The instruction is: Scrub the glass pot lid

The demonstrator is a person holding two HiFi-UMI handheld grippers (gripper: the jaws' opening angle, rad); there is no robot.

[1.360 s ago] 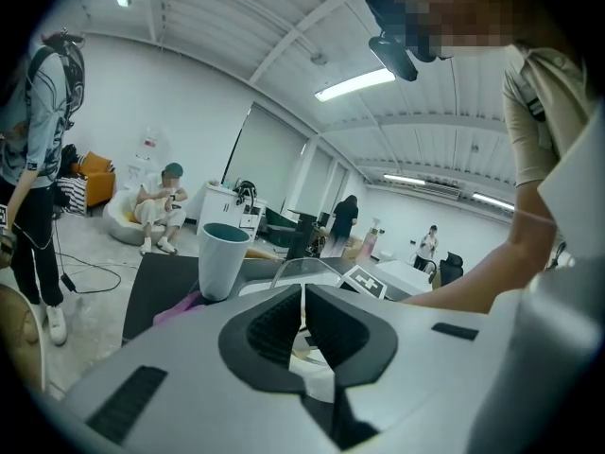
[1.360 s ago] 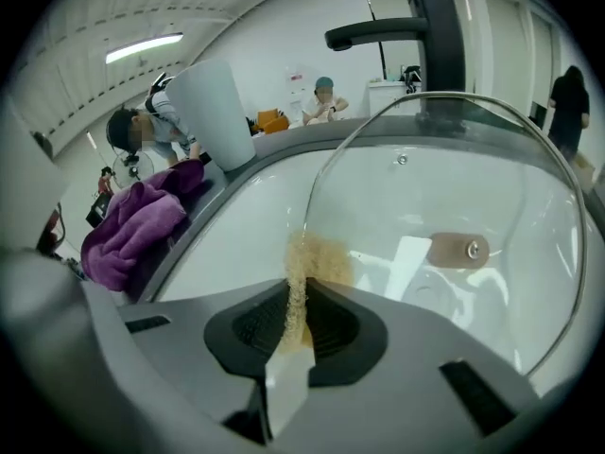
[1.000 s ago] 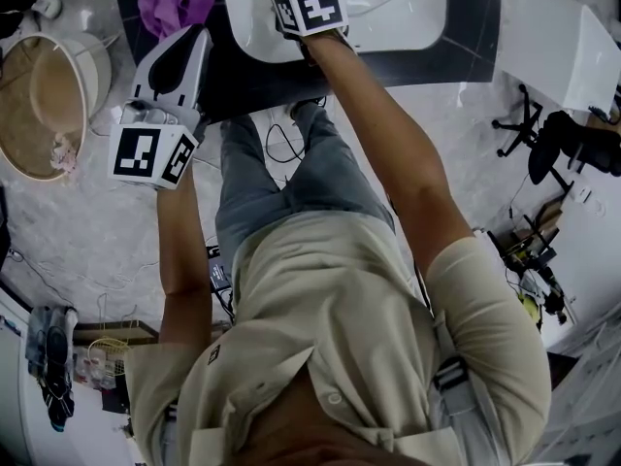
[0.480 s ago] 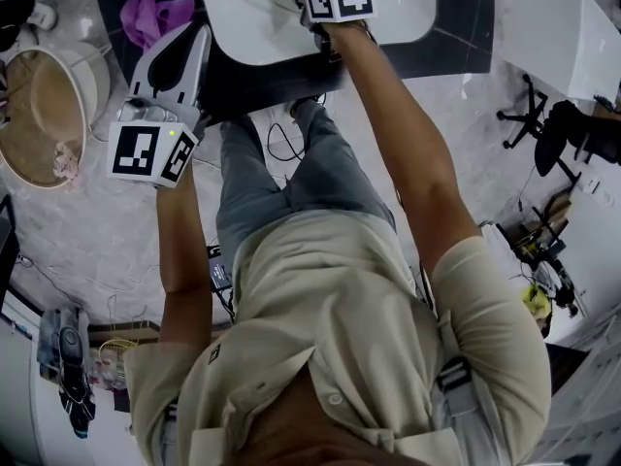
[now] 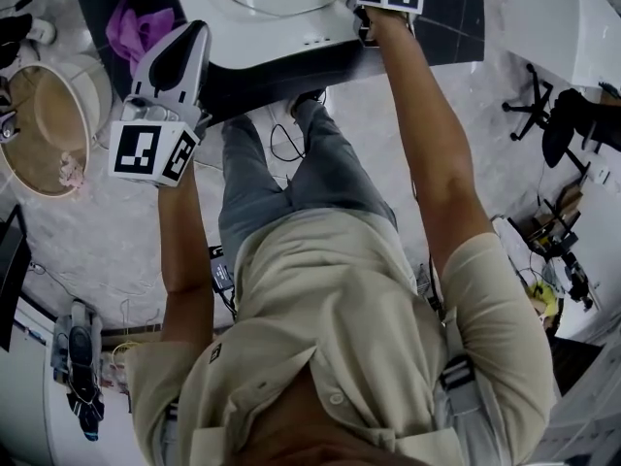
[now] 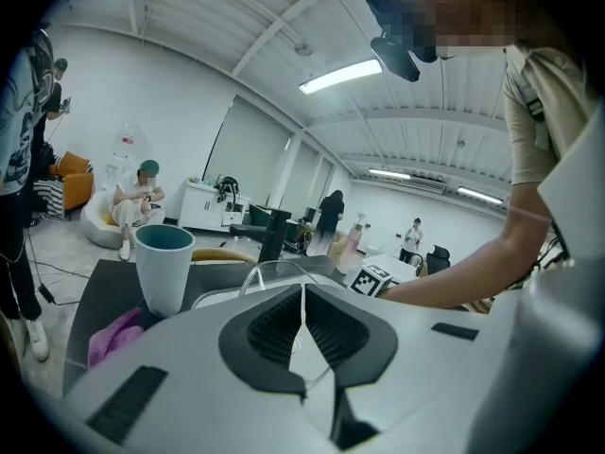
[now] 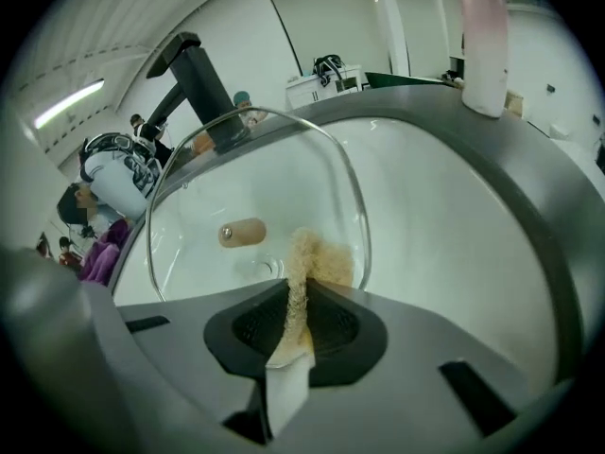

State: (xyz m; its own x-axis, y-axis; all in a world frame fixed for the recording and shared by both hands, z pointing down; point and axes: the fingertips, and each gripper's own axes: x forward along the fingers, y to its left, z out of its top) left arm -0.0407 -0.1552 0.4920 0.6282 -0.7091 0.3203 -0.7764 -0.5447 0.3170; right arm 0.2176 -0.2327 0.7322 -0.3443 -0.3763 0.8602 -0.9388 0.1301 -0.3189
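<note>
Glass pot lid (image 7: 255, 178): one, inside the white sink (image 7: 454, 235).
Right claw (image 7: 301, 301): clamped on one tan scrub pad (image 7: 319, 258), at the lid's lower rim.
Left claw (image 6: 302, 296): pressed together, empty.
Cup (image 6: 164, 268): one, teal.

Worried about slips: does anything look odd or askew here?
The lid rests loose in the sink, met only by the right gripper's sponge; the left gripper is shut on nothing, away from the sink. It may slide.

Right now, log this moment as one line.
left gripper: shut, empty, clear of sink | right gripper: shut on scrub pad | scrub pad: at rim of glass lid | glass lid: in sink
</note>
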